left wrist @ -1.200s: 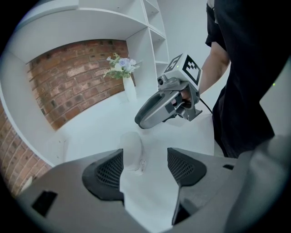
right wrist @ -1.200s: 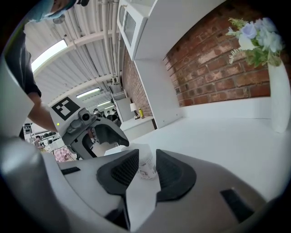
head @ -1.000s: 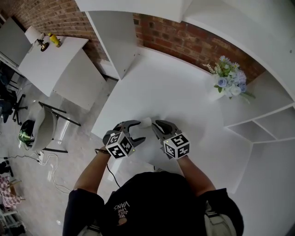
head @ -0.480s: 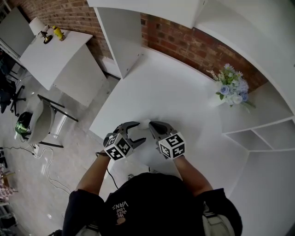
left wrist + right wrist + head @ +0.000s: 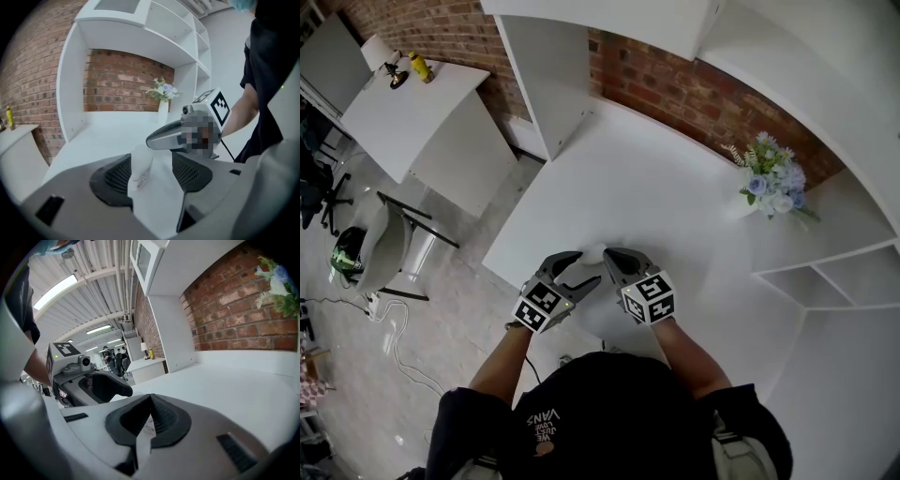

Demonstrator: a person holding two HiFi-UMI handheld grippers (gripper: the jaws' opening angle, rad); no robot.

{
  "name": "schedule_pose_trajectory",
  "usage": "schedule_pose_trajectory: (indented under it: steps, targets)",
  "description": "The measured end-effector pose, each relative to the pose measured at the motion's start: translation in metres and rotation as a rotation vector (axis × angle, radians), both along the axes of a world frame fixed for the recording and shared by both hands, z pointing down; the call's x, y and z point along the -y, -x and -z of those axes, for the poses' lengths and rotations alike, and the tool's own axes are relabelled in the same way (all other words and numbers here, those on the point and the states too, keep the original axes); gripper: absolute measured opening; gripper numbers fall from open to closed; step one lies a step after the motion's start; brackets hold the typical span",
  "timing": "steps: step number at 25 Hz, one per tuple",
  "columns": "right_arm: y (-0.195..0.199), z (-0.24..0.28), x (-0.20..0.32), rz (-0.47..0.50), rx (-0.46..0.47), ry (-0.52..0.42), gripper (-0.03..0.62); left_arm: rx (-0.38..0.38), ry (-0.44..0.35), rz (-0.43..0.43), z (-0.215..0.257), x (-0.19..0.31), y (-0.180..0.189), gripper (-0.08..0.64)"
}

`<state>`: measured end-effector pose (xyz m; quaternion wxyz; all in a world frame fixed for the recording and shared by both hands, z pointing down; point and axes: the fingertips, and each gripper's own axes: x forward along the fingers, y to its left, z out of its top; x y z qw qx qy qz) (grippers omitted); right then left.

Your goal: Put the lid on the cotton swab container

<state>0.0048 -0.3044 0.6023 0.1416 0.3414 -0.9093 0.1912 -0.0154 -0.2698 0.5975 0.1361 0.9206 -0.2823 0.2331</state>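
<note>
A small white translucent cotton swab container [image 5: 593, 251] stands near the table's front edge. In the left gripper view the container [image 5: 139, 166] is between the open jaws of my left gripper [image 5: 150, 171], close to the left pad and apart from the right one. My left gripper [image 5: 584, 269] reaches it from the left. My right gripper [image 5: 609, 254] is shut, and its tip [image 5: 154, 139] hovers just over the container's top. In the right gripper view the pads [image 5: 151, 401] meet, with a thin white printed sliver in the gap below. I cannot tell whether that is the lid.
A vase of blue and white flowers [image 5: 769, 173] stands at the back right by the brick wall. White shelf units [image 5: 825, 262] line the right side, and an upright white panel [image 5: 548, 75] rises at the back left. The table's front edge [image 5: 502, 267] is just left of my grippers.
The right gripper's jaws have closed beside the container's top. The left gripper's marker cube has drifted slightly down and right. The container has stayed in place.
</note>
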Motion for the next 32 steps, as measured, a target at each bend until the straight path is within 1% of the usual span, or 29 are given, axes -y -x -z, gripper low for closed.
schedule_pose_trajectory:
  steps: [2,4,7,9,12,14,19,25,32]
  targets:
    - [0.000,0.000,0.000,0.003,-0.007,-0.009,0.000,-0.050,0.021,0.046,0.002,0.004,0.002,0.264]
    - [0.000,0.000,-0.001,0.005,-0.012,-0.015,0.000,-0.072,0.030,0.076,0.003,0.006,0.004,0.250]
    - [0.001,0.001,-0.001,0.008,-0.013,-0.016,0.000,-0.075,0.029,0.105,0.003,0.008,0.006,0.229]
    - [0.001,0.001,-0.002,0.012,-0.014,-0.017,0.000,-0.080,0.035,0.135,0.004,0.011,0.009,0.201]
    - [0.001,0.001,-0.001,0.014,-0.009,-0.018,0.000,-0.079,0.036,0.189,0.002,0.017,0.016,0.121]
    - [0.000,0.000,-0.001,0.015,-0.008,-0.019,0.000,-0.077,0.033,0.208,0.001,0.020,0.018,0.091]
    - [0.000,0.000,-0.001,0.019,-0.022,-0.027,0.000,-0.054,0.021,0.230,-0.001,0.024,0.022,0.031]
    - [0.001,0.000,-0.002,0.017,-0.026,-0.035,0.000,-0.040,0.008,0.240,-0.001,0.025,0.024,0.012]
    - [0.001,0.000,-0.002,0.013,-0.032,-0.047,-0.002,-0.013,-0.011,0.218,-0.002,0.025,0.018,0.006]
